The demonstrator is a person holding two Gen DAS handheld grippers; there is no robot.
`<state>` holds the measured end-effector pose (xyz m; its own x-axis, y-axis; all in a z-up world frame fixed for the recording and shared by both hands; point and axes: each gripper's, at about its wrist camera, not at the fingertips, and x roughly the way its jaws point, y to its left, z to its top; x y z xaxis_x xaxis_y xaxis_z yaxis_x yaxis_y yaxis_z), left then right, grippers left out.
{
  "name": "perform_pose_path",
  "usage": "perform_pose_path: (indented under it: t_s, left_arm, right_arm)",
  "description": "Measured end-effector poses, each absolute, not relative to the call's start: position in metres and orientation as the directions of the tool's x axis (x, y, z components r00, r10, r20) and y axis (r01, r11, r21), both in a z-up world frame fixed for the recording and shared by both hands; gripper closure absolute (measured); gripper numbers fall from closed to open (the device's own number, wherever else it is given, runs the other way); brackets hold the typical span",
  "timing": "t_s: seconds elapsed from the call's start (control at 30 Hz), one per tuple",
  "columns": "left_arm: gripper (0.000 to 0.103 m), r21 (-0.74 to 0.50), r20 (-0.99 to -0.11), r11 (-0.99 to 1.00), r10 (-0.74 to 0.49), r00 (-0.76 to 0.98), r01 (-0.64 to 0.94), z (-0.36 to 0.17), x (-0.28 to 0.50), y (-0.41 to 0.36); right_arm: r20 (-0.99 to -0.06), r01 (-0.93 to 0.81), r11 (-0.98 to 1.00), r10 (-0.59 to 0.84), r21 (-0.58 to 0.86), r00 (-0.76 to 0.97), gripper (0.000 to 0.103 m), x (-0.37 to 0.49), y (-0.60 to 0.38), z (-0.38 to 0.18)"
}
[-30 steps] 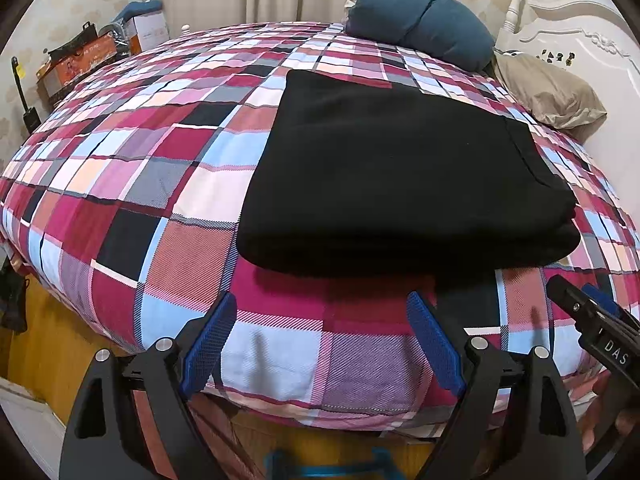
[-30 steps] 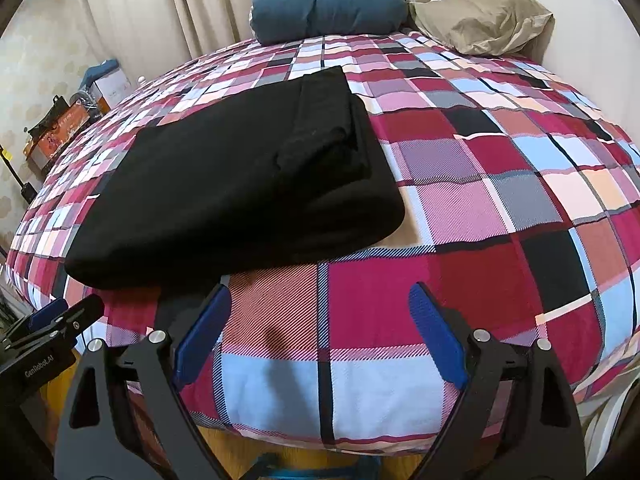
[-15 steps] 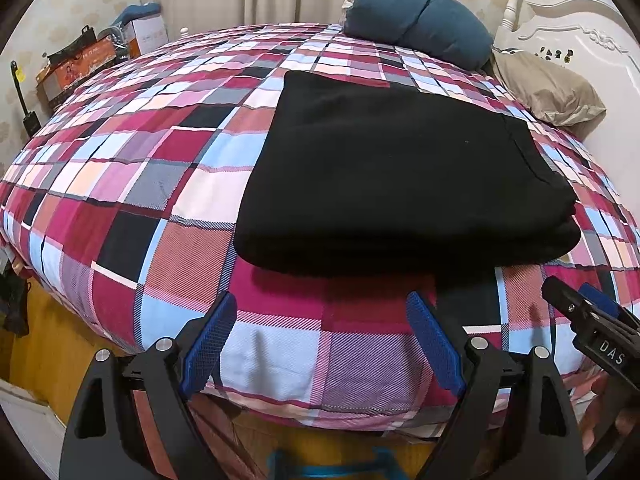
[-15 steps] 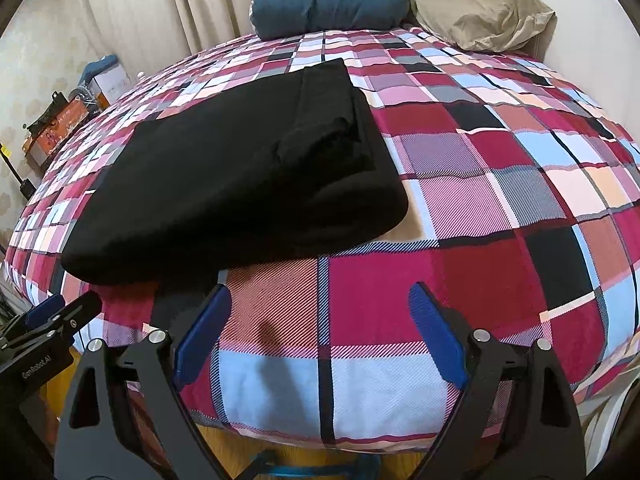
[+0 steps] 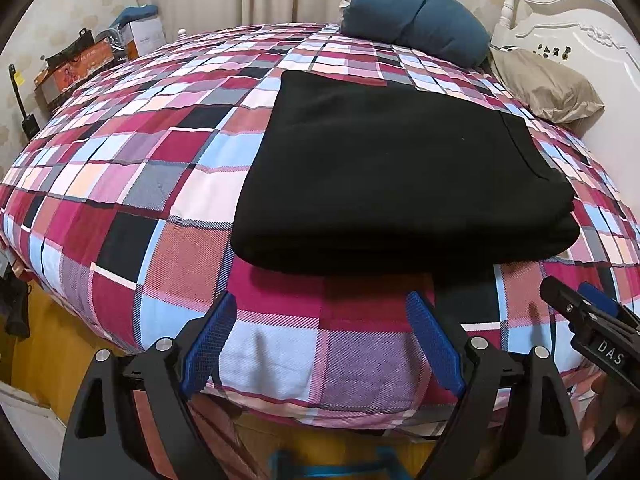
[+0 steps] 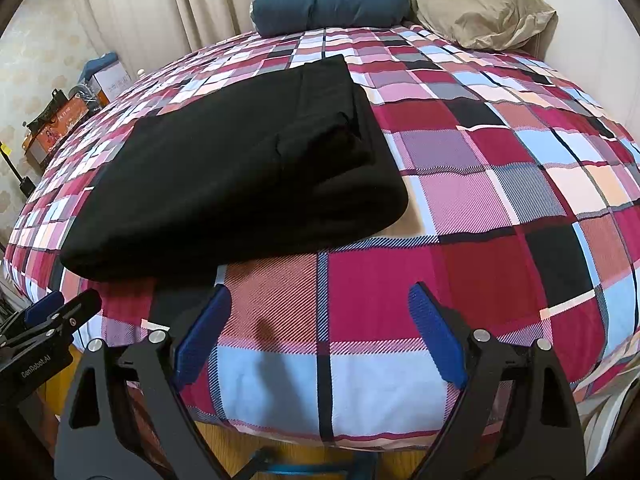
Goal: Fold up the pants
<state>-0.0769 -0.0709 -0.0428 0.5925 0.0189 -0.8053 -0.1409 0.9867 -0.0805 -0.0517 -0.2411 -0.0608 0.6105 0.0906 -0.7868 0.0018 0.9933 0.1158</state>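
Black pants (image 5: 392, 176) lie folded in a thick flat rectangle on the plaid bed; they also show in the right wrist view (image 6: 244, 172). My left gripper (image 5: 320, 340) is open and empty, held just short of the fold's near edge. My right gripper (image 6: 320, 336) is open and empty, over the bed's front edge, right of the pants' near corner. Each gripper shows at the edge of the other's view: the right gripper (image 5: 588, 320) and the left gripper (image 6: 52, 320).
The plaid bedspread (image 5: 120, 200) covers the whole bed. A blue pillow (image 5: 416, 20) and a tan pillow (image 5: 548, 84) lie at the head by the white headboard (image 5: 580, 32). Boxes and clutter (image 5: 80, 64) stand beyond the far left side. Curtains hang behind.
Both grippers have drifted back slightly from the pants; the pants have not moved.
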Motion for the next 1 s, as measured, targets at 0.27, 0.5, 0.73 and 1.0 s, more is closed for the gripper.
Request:
perform_pose_path:
  t_s: [0.27,0.5,0.73,1.0]
  left_arm:
    - [0.018,-0.042,-0.785,0.992,0.04,0.618,-0.119,-0.037,-0.078,-0.076]
    - [0.016,-0.026,-0.77,0.997,0.027,0.638,-0.074,-0.029,-0.079,-0.083]
    - [0.014,0.015,-0.685,1.0,-0.007,0.729,0.024,0.0,-0.067,-0.086]
    - [0.014,-0.063,-0.632,0.987,0.077,0.771,-0.15,0.045,0.079,0.039]
  right_arm:
    - [-0.787,0.001,0.993,0.091,0.116,0.61,0.013,-0.052,-0.242,-0.061]
    - [-0.787,0.003,0.993,0.091,0.116,0.61,0.013,-0.052,-0.241,-0.061]
    - [-0.789,0.01,0.99,0.105,0.139,0.605,0.013,-0.053,-0.248,-0.057]
    - [-0.659,-0.049,0.981,0.161,0.186,0.734,0.003,0.018,-0.294,0.044]
